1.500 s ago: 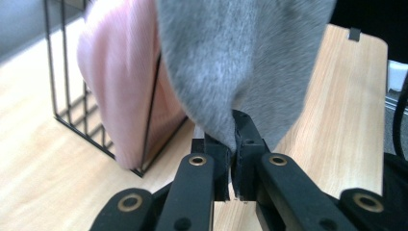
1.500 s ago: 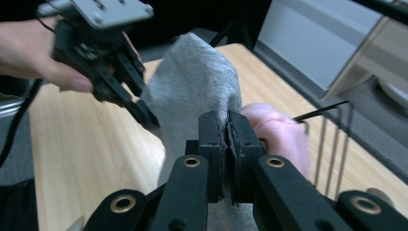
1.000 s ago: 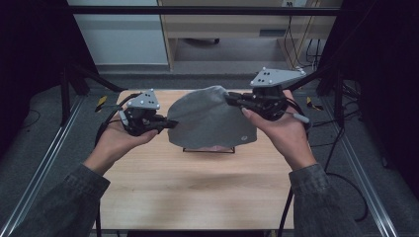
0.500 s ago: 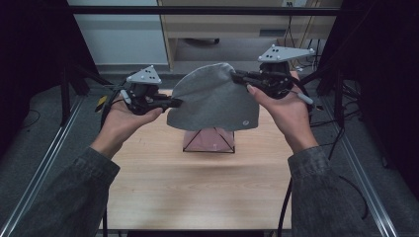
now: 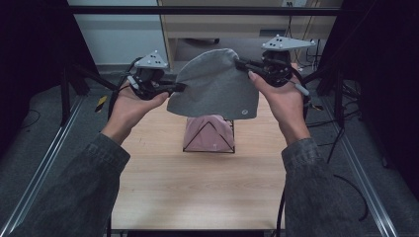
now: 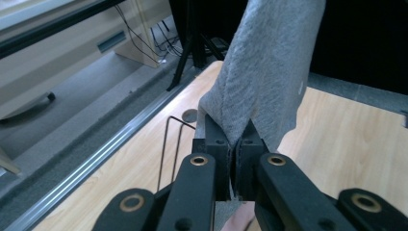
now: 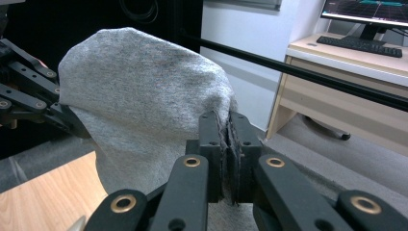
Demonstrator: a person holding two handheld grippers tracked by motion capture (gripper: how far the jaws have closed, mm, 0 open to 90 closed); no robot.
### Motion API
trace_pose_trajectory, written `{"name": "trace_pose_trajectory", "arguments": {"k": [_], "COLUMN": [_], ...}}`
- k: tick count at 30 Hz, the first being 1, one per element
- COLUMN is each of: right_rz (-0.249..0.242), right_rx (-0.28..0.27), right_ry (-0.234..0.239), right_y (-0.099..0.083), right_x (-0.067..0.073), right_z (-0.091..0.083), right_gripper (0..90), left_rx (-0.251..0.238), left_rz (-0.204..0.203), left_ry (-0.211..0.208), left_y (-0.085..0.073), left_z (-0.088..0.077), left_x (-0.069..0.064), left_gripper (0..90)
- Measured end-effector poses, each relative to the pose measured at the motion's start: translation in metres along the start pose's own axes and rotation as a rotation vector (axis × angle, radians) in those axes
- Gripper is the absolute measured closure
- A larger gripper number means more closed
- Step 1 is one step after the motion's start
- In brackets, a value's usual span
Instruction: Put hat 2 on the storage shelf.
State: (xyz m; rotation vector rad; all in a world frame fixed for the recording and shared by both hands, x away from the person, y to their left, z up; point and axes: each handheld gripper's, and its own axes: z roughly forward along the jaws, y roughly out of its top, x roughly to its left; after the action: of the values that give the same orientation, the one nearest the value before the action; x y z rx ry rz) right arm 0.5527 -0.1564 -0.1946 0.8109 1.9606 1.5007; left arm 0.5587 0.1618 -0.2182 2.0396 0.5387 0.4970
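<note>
**Grey beanie held in the air above the wire stand**

A grey beanie hangs stretched between the two grippers, lifted clear of the wooden bench. Directly below the beanie, a pink cloth sits draped on a black wire stand on the bench; the beanie's lower edge overlaps the top of the pink cloth in the high view, but whether the two touch cannot be told.

The left gripper meets the beanie at its left edge. In the left gripper view its fingers are pressed together on a fold of the grey fabric, which rises from between them, with the bench and a bent piece of black wire beyond the beanie.

The right gripper holds the beanie at its upper right, near the rounded crown. In the right gripper view its fingers are closed tight on the beanie's edge, and the grey fabric spreads away toward the left gripper on the beanie's far side.

A small round tag shows near the beanie's lower right corner. Each gripper is carried in one of the person's hands, the left hand and the right hand, both at the beanie's level, with grey sleeves reaching back from it.
</note>
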Motion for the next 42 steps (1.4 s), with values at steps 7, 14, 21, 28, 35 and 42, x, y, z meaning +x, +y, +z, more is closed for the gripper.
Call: {"name": "trace_pose_trajectory", "arguments": {"k": [7, 14, 21, 28, 35, 42], "right_rz": [0.012, 0.020, 0.038, 0.038, 0.035, 0.044], "right_rx": [-0.019, -0.026, 0.001, 0.026, 0.052, 0.074], "right_ry": [-0.018, -0.039, -0.052, -0.063, -0.063, -0.053], "right_y": [-0.004, -0.009, -0.024, -0.034, -0.043, -0.057], "right_x": [-0.010, -0.020, -0.030, -0.038, -0.041, -0.039], "right_z": [0.007, 0.015, 0.034, 0.052, 0.060, 0.063], "right_gripper": [86.1, 86.1, 86.1, 86.0, 86.0, 86.0], "left_rx": [-0.050, -0.080, -0.048, -0.040, -0.012, -0.009], "left_rz": [-0.035, -0.061, -0.050, -0.061, -0.075, -0.088], "left_ry": [0.011, 0.040, 0.072, 0.096, 0.094, 0.077], "left_y": [0.002, -0.001, -0.010, -0.016, -0.028, -0.038], "left_z": [0.012, 0.029, 0.047, 0.062, 0.075, 0.076], "left_x": [0.011, 0.019, 0.029, 0.039, 0.045, 0.040], "left_gripper": [87.8, 87.8, 87.8, 87.7, 87.7, 87.7]}}
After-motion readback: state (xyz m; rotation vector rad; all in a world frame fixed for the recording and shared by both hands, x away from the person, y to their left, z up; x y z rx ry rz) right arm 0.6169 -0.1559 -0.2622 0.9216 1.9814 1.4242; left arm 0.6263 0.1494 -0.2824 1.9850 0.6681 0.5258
